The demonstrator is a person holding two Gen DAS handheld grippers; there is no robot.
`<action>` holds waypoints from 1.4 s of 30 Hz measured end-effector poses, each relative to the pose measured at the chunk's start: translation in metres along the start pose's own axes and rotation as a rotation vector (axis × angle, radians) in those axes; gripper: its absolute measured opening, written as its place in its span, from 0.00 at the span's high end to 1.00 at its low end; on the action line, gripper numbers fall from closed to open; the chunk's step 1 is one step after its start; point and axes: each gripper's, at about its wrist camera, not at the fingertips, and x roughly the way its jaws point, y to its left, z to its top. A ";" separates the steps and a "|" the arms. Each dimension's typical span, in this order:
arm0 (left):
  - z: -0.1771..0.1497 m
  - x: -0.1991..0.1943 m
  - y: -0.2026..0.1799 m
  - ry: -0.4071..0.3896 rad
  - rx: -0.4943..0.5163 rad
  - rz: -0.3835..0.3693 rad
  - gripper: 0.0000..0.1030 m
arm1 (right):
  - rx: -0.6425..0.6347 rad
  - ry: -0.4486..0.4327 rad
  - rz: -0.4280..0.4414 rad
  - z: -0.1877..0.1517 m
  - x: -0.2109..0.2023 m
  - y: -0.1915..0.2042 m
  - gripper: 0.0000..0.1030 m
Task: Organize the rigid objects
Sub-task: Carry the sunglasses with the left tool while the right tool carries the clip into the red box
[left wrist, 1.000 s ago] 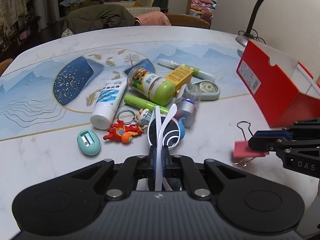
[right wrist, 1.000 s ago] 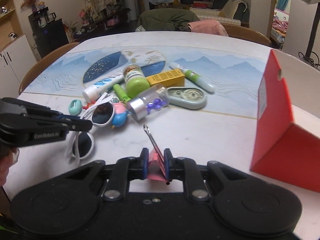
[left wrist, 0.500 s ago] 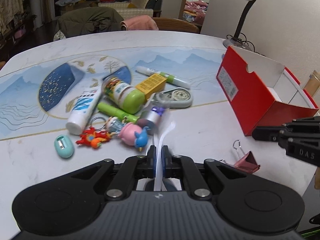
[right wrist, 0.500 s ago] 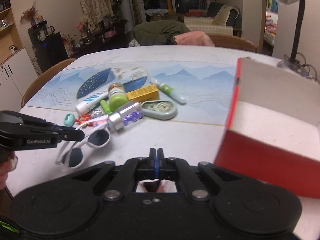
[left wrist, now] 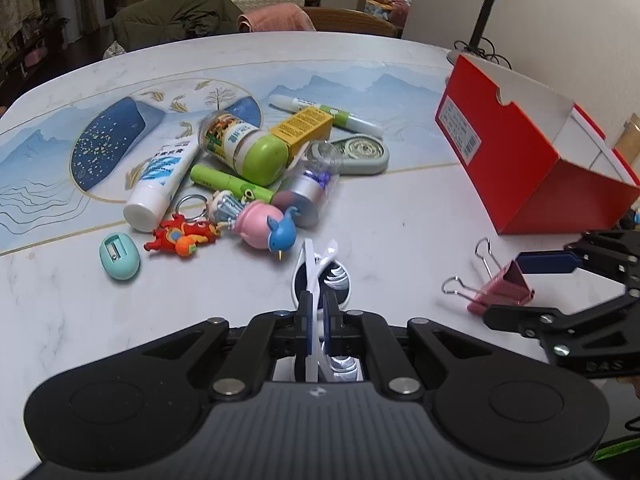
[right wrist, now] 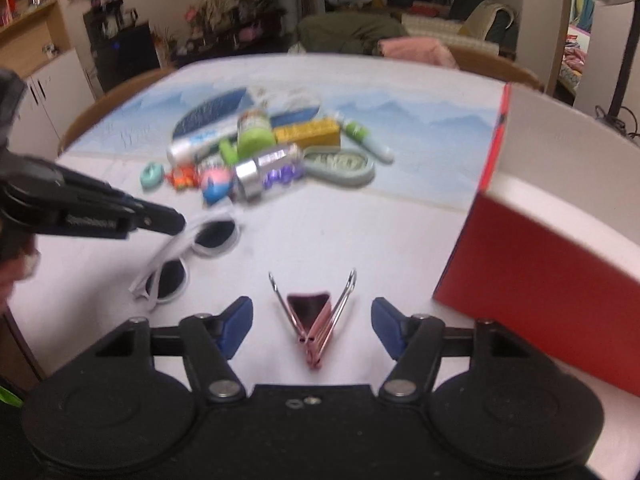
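Note:
My left gripper (left wrist: 315,312) is shut on the white sunglasses (left wrist: 320,276), held by a temple arm just above the table; they also show in the right wrist view (right wrist: 188,256). My right gripper (right wrist: 312,320) is open, its fingers on either side of a pink binder clip (right wrist: 314,316) that lies on the table, not gripped. The clip also shows in the left wrist view (left wrist: 502,286), beside the open right gripper (left wrist: 520,284). A red open box (left wrist: 520,152) stands at the right, close to the clip (right wrist: 540,272).
A pile of objects lies mid-table: toothpaste tube (left wrist: 160,176), green-capped jar (left wrist: 244,148), yellow box (left wrist: 302,126), glue pen (left wrist: 328,114), correction tape (left wrist: 360,152), bead vial (left wrist: 308,192), bird toy (left wrist: 268,226), red keychain (left wrist: 182,236), teal sharpener (left wrist: 119,256). A lamp base (left wrist: 476,48) stands behind the box.
My right gripper has opened and let go of the pink binder clip, which now lies on the table by the red box. My left gripper still holds the sunglasses.

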 end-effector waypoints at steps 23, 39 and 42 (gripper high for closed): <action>-0.003 0.029 -0.002 0.027 0.042 0.006 0.85 | -0.004 0.061 -0.025 -0.003 0.030 0.003 0.67; 0.000 0.014 0.001 -0.014 -0.034 -0.026 0.95 | 0.004 0.009 -0.013 0.003 0.007 -0.005 0.77; 0.003 0.010 0.000 -0.019 -0.046 -0.035 0.95 | 0.016 -0.013 -0.011 0.007 -0.005 -0.010 0.77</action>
